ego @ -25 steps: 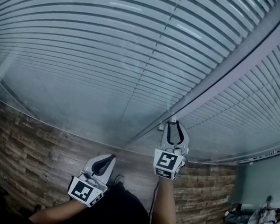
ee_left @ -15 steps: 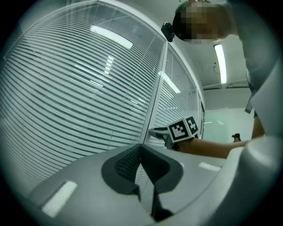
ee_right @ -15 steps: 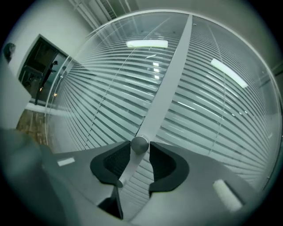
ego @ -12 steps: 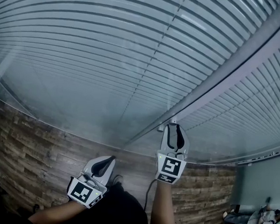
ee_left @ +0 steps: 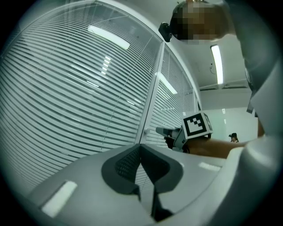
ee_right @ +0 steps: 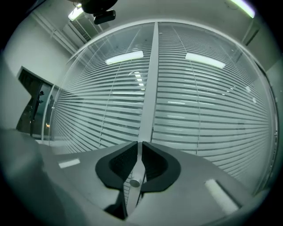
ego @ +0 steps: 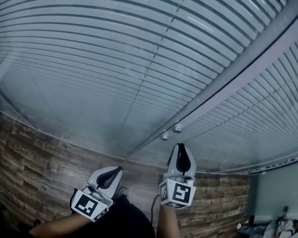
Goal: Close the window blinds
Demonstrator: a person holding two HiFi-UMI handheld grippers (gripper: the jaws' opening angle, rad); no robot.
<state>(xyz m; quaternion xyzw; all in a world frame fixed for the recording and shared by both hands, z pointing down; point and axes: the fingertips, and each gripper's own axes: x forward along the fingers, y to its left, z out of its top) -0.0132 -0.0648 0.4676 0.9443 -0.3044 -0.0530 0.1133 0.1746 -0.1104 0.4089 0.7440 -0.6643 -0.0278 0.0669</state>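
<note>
Horizontal slat blinds (ego: 109,53) hang behind glass on both sides of a pale frame post (ego: 236,68). Two small round knobs (ego: 177,129) (ego: 164,136) stick out of the post. My right gripper (ego: 180,146) sits just short of them, not touching. Its jaws have just been closing, nothing lies between them, and only a narrow slit is left. Through that slit in the right gripper view (ee_right: 138,143) I see the post and one knob (ee_right: 134,181). My left gripper (ego: 117,169) hangs back lower left, shut and empty (ee_left: 140,146).
Wood-look flooring (ego: 35,158) runs along the foot of the glass wall. The person's dark trousers fill the bottom centre. A dark doorway (ee_right: 33,106) stands far left. People sit in the distance at the lower right (ego: 281,228).
My right gripper has drawn back from the knob it stood open around, rolled, and its jaws have closed to a slit. The left gripper has kept still.
</note>
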